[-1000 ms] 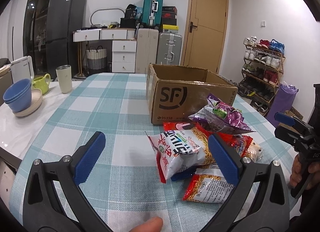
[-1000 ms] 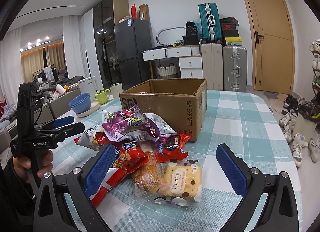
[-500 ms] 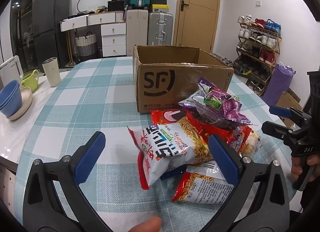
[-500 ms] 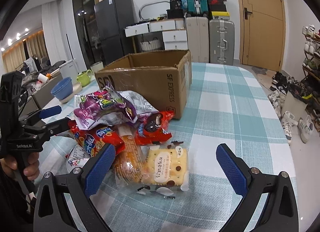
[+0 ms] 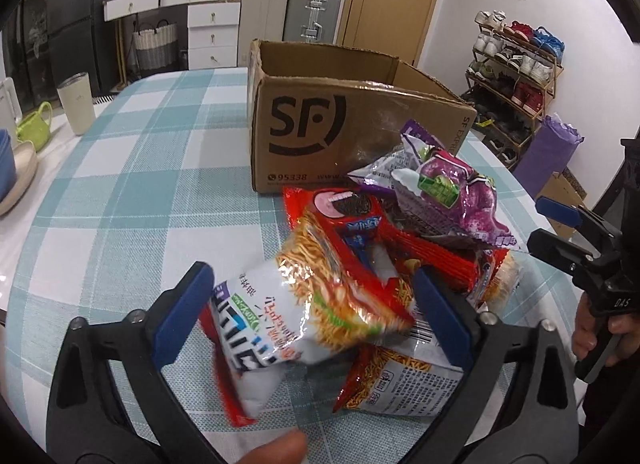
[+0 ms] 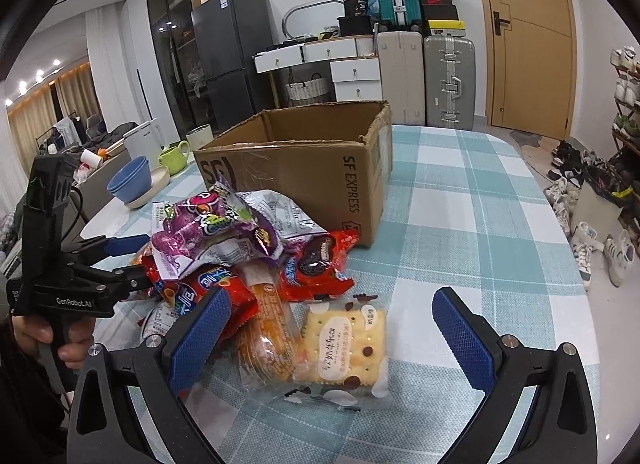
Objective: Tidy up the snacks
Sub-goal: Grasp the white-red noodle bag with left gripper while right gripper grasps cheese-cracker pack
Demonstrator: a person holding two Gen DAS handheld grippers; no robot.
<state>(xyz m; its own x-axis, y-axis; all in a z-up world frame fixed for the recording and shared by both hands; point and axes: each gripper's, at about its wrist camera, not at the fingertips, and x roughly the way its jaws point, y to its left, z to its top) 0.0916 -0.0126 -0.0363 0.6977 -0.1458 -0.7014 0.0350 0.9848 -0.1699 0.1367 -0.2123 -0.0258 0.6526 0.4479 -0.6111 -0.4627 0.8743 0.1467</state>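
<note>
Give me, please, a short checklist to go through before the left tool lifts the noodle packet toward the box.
1. Noodle packet between the left tool pads: ok, though firm contact: cannot tell.
2. Only one packet caught: cannot tell; a second noodle packet lies right beneath.
3. Cardboard box open on top: ok.
4. Room inside the box: cannot tell; its floor is hidden.
5. Right tool open and apart from the left one: ok.

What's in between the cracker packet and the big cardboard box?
In the right wrist view, a red cookie packet lies between the cracker packet and the cardboard box, with purple candy bags heaped to its left.
</note>
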